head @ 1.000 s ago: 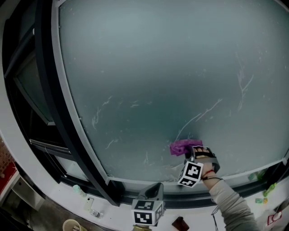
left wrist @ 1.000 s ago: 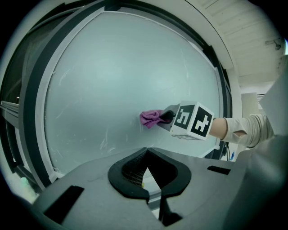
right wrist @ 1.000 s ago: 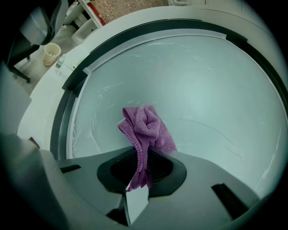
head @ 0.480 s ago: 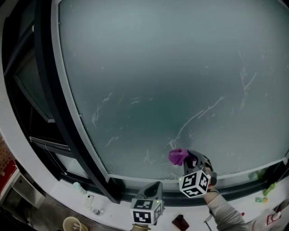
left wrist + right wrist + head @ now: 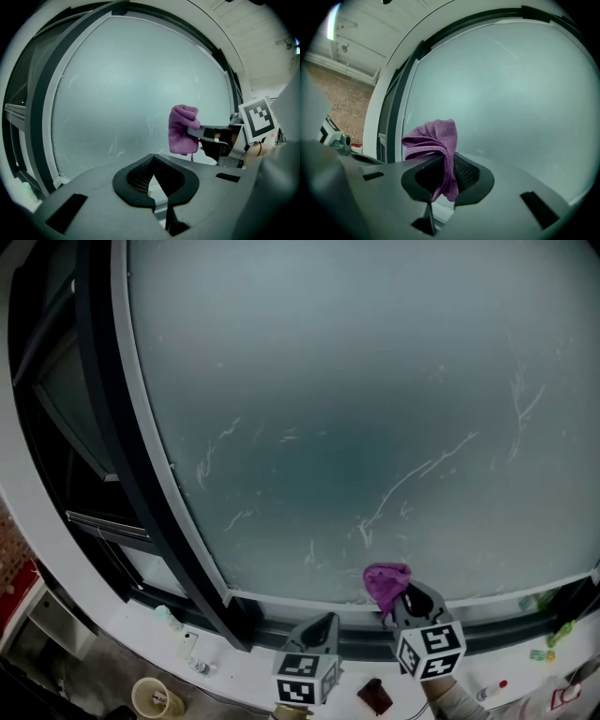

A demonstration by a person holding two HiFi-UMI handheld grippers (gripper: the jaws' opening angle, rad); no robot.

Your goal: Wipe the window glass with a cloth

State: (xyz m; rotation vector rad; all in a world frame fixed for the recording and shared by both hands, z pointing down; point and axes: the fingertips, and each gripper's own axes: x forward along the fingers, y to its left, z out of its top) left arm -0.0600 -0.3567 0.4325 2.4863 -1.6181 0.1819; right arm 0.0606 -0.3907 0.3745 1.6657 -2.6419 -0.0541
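The frosted window glass [image 5: 356,409] fills the scene, streaked with pale smears, with a dark frame [image 5: 122,474] down its left side. The right gripper [image 5: 399,598] is clamped on a purple cloth [image 5: 384,579] at the glass's near bottom edge, right of centre. Just left of it, the left gripper [image 5: 323,624] hangs over the white sill [image 5: 234,676], its jaws closed on nothing.

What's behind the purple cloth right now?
The streaked window glass, near its lower frame. The patch directly behind the cloth, held by the right gripper, is covered.
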